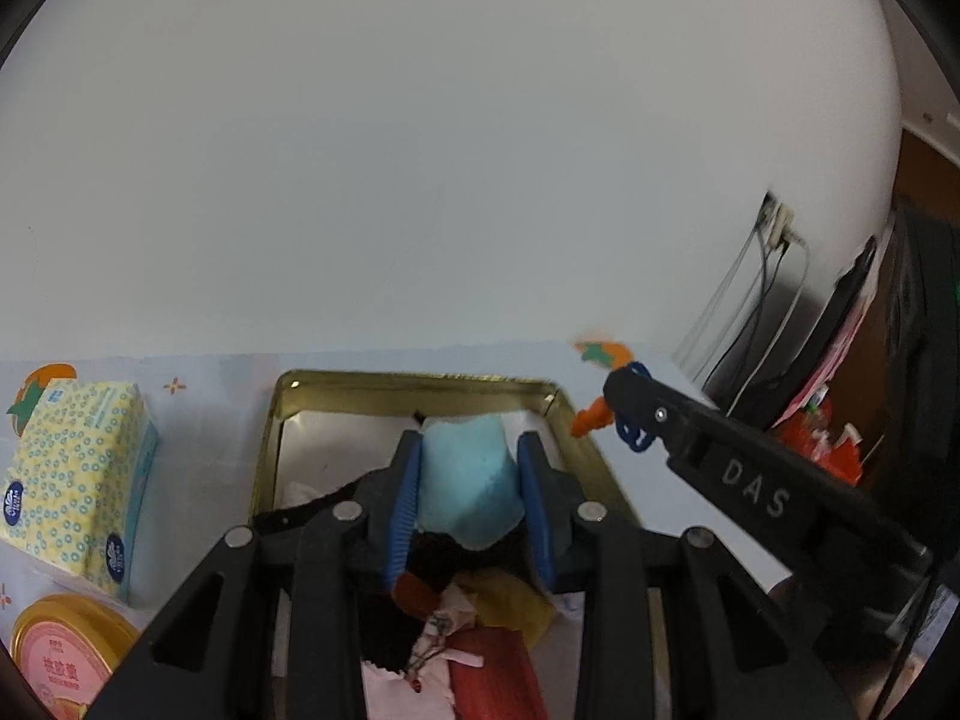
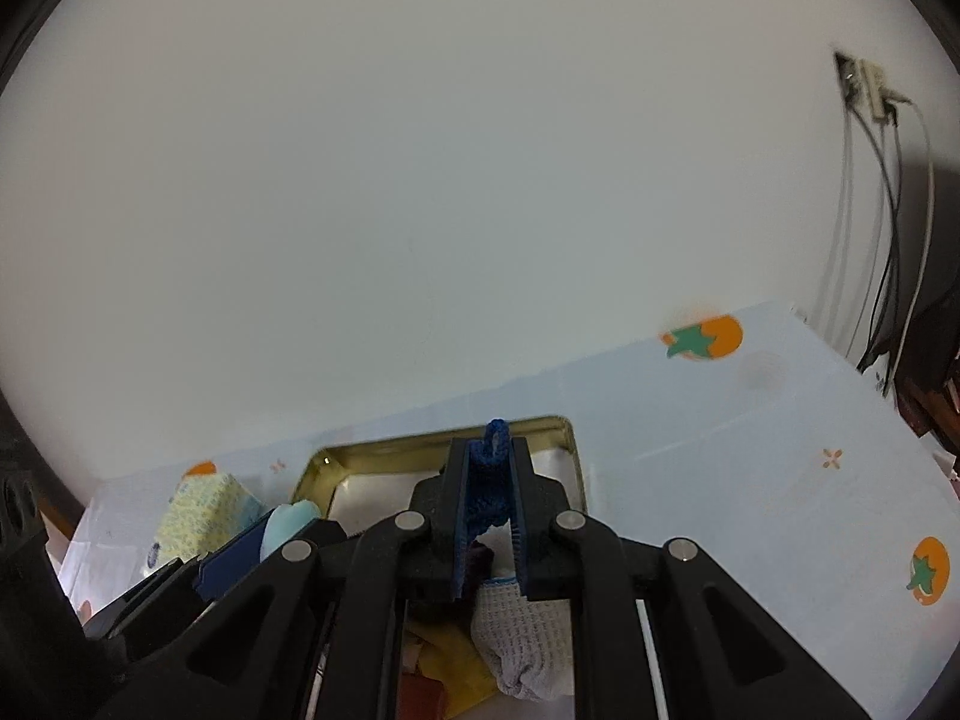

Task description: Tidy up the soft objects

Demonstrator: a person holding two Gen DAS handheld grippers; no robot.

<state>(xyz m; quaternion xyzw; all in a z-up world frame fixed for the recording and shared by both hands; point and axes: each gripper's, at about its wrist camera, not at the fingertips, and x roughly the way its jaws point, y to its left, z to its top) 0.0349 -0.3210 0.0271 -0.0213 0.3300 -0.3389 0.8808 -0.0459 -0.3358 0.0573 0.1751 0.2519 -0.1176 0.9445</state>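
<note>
My left gripper is shut on a light blue soft piece, holding it over a gold metal tin. Black, red, yellow and pink cloth pieces lie heaped at the tin's near end. My right gripper is shut on a dark blue knitted piece above the same tin. A grey-white knitted sock hangs just below its jaws. In the left wrist view the right gripper reaches in from the right, by the tin's right rim. The left gripper shows at the left of the right wrist view.
A yellow patterned tissue pack stands left of the tin, with a round pink-lidded can in front of it. The table wears a pale blue cloth printed with orange fruit. A white wall rises behind; cables hang at the right.
</note>
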